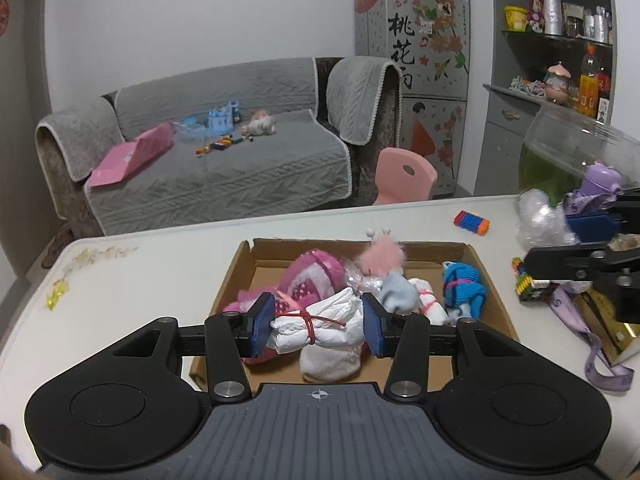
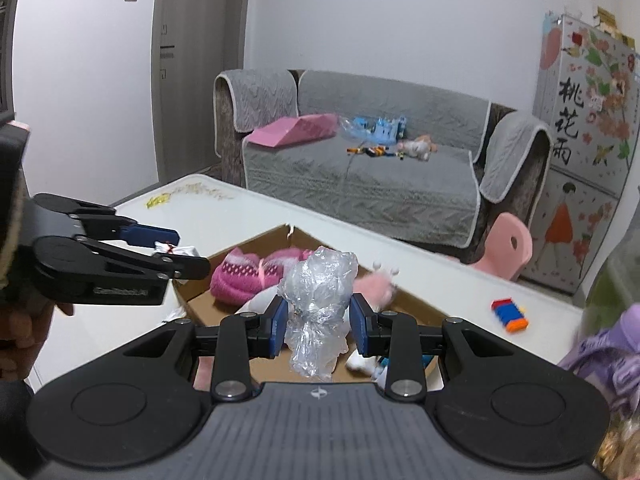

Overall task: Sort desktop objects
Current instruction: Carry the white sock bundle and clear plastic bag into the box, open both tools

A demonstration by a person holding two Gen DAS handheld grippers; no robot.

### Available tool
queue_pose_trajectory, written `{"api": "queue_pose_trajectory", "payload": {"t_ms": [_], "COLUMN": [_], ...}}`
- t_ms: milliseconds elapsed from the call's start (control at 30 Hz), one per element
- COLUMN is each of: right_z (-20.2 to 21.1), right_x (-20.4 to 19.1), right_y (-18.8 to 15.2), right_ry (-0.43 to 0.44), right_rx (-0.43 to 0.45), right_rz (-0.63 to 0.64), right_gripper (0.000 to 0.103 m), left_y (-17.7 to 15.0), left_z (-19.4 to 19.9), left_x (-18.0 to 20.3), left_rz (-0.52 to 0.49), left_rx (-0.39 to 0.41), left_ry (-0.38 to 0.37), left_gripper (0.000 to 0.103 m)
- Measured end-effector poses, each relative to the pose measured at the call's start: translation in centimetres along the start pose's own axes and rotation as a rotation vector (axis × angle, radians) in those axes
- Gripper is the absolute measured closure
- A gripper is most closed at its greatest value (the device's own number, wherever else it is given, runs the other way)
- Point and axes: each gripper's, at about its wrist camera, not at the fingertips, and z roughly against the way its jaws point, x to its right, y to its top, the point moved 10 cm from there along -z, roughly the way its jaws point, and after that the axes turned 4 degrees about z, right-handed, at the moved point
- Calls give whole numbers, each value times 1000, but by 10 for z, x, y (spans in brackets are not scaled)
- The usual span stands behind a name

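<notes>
A white bundle (image 1: pixel 316 330) tied with red cord is clamped in the left gripper (image 1: pixel 318 326), held above the near end of the box (image 1: pixel 494 280). Crumpled plastic (image 2: pixel 318 304) is pinched in the right gripper (image 2: pixel 318 322), also over the box (soft goods already lie inside). Each should be lowered into a free spot before the jaws are parted. Farther right, bricks (image 1: pixel 472 222) are left on the table (image 1: pixel 160 264).

A home living room: a grey-covered sofa (image 1: pixel 224 140) strewn with toys at twelve o'clock, a flower-decorated fridge (image 1: pixel 416 40) at one, pantry shelves (image 1: pixel 560 36) at two, a child's pink chair (image 1: pixel 404 176).
</notes>
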Motion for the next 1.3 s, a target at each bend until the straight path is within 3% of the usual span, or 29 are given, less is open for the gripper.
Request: {"api": "queue_pose_trajectory", "payload": {"t_ms": [500, 967, 1300], "right_z": [-38, -100, -123], "right_x": [20, 37, 46], "right_y": [-4, -28, -44], "right_ry": [-9, -11, -31], "right_rx": [-22, -156, -222], "right_rz": [5, -17, -14], "right_gripper": [73, 72, 72], "left_y": [7, 8, 7], "left_z": [-62, -120, -155], "left_x": [-2, 11, 27], "left_rz": [-44, -93, -134], "left_rx": [-61, -134, -175], "left_ry": [16, -3, -21], "left_gripper": [50, 49, 48]}}
